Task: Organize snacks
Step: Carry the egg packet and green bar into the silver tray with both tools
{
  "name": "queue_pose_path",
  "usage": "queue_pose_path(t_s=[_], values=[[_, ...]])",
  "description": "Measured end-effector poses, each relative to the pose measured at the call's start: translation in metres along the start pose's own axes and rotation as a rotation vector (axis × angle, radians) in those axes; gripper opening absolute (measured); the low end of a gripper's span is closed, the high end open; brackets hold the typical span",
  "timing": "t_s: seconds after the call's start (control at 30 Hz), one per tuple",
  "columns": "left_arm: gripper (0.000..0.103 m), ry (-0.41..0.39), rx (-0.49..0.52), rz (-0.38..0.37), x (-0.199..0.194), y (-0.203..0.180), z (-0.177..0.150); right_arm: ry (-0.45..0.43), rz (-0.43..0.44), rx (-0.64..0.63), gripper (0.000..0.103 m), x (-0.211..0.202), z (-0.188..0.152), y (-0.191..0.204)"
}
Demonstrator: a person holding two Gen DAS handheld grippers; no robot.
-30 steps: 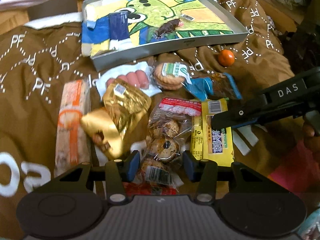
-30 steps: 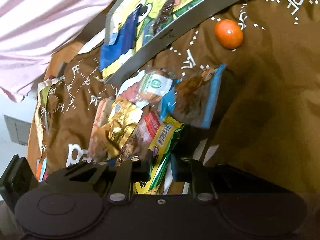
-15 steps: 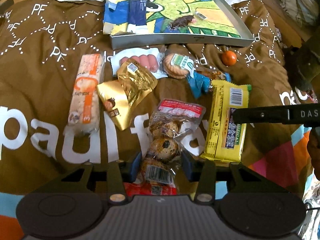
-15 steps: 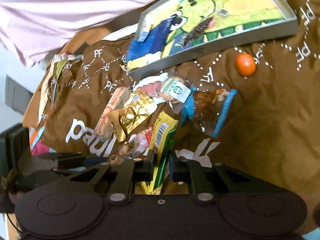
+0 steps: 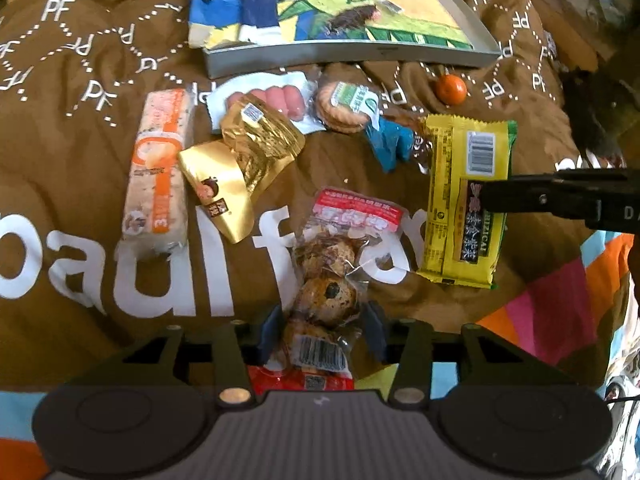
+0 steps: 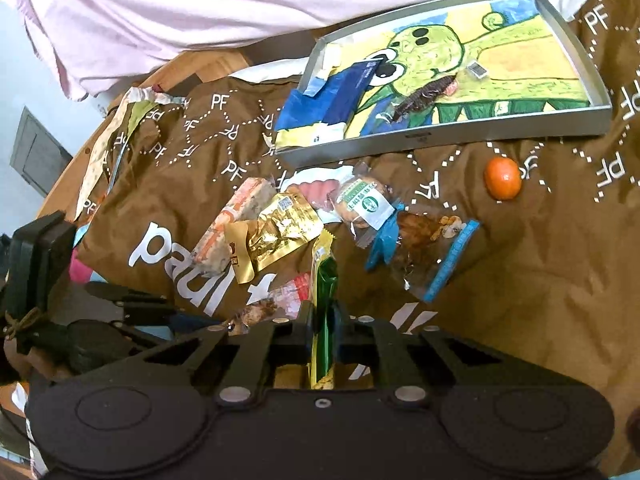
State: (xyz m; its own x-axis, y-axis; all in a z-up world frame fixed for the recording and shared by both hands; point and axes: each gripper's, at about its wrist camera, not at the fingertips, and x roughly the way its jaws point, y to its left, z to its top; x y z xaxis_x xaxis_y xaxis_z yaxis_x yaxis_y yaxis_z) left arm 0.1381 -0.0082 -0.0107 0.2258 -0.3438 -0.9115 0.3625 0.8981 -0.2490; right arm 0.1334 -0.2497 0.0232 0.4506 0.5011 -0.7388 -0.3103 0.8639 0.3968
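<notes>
My left gripper point(image 5: 322, 330) is shut on a clear pack of speckled eggs point(image 5: 326, 268) with a red header, which hangs over the brown cloth point(image 5: 100, 60). My right gripper point(image 6: 325, 320) is shut on a yellow and green snack packet point(image 6: 324, 276). In the left wrist view that yellow packet point(image 5: 464, 184) is seen flat, with the right gripper point(image 5: 486, 197) pinching its right edge. A metal tray point(image 5: 340, 54) lined with a green dinosaur drawing lies at the far side, also seen as the tray point(image 6: 440, 136) in the right wrist view.
On the cloth lie an orange-white bar point(image 5: 158, 172), two gold packets point(image 5: 256, 148), a sausage pack point(image 5: 276, 96), a biscuit pack point(image 5: 348, 106), a blue packet point(image 5: 390, 140) and a small orange ball point(image 5: 451, 88). A person in a pink shirt point(image 6: 200, 8) stands behind.
Both grippers have drawn back and up from the pile, each keeping its pack. The yellow packet has come away from the heap to the right. The tray now sits farther off.
</notes>
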Motion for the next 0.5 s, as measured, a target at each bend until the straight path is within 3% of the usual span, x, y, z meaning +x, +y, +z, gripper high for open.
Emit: queue_pose_path(t_s=[0.13,0.2,0.33,0.5], values=[[0.055,0.005,0.005,-0.013,0.007,0.001,0.004,-0.009,-0.004,-0.017,0.010,-0.001,0.002,0.004],[0.047,-0.002,0.031,-0.010,0.006,-0.003,0.002,-0.018,-0.004,-0.028,0.010,-0.003,0.003,0.005],[0.045,-0.018,0.050,-0.014,-0.001,-0.009,-0.003,-0.043,-0.009,-0.058,0.010,-0.009,0.006,0.008],[0.044,-0.073,0.043,-0.019,-0.017,-0.012,-0.004,-0.094,-0.010,-0.087,0.010,-0.019,0.017,0.010]])
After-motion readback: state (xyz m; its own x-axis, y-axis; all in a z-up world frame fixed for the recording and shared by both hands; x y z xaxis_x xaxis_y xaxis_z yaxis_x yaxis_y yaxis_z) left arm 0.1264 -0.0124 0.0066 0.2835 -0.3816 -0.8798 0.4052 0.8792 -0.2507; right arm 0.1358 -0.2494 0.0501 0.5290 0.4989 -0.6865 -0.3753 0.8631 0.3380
